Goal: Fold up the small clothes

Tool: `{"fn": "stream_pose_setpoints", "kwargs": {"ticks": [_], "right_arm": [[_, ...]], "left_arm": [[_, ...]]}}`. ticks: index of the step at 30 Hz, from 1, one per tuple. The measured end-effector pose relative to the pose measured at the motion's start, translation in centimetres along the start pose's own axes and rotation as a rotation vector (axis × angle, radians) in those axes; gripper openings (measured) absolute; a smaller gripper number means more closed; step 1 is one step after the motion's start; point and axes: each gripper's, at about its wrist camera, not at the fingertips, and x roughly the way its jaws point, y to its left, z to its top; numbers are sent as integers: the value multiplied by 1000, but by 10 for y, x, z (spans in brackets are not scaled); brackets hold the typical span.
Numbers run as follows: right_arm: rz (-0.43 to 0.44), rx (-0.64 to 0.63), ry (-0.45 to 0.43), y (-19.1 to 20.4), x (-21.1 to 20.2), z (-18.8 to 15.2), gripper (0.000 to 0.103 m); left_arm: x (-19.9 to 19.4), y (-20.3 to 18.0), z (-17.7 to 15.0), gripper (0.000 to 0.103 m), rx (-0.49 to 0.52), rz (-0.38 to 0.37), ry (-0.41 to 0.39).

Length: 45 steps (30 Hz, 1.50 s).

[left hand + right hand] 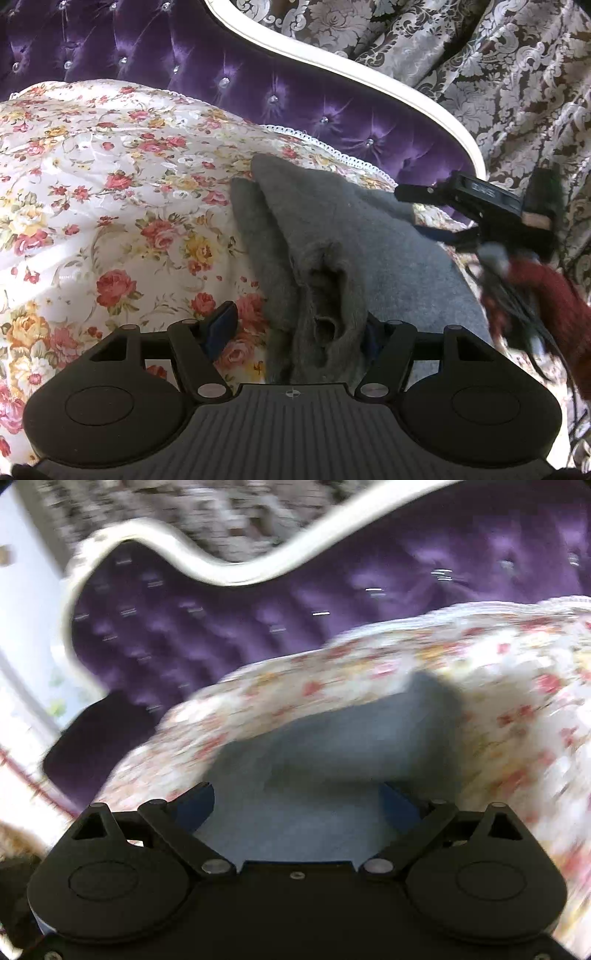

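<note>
Left gripper (295,325) w/ jaws partly closed, bunching a fold of the grey garment (325,236) between them. Garment is lying on the floral bedspread (92,177) near its right edge. Right gripper (297,805) hovering over it, jaws wide apart, holding nothing. Purple tufted headboard (184,51) is standing behind.

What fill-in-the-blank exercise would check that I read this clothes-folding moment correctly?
1. The grey garment lies on a bedspread printed with ____.
2. The tufted headboard behind the bed is ____ in colour.
3. In the left wrist view, the right gripper reaches in from the ____ side of the picture.
4. The pads of the left gripper are ____ in colour.

Missing words: flowers; purple; right; blue
</note>
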Motion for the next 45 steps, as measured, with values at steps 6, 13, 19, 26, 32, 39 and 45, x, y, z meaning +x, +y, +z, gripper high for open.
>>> {"fn": "stream_pose_setpoints", "kwargs": {"ticks": [6,13,19,26,32,39,45], "right_arm": [[-115,51,-129,-32,-28,16,98],[82,186,-48,-51,-45,-15,100],[216,231,2,-46,-29,-36,102],[141,182,29,-28,-34,-39,47],[77,91,8,9,-79,-57,46],[-1,86,69,52,-148,-121,46],[-16,136,78,76,-200,-183,52]], "left_arm": [[-2,1,3,69,-22,-17,37],[5,6,9,74,-142,-131,112],[27,9,15,72,-236,-259,176],[26,3,10,28,-260,-298,233],[-21,-11,-18,28,-253,-382,265],[-88,-22,-80,28,-226,-429,313],[-130,-21,-132,29,-157,-339,314]]}}
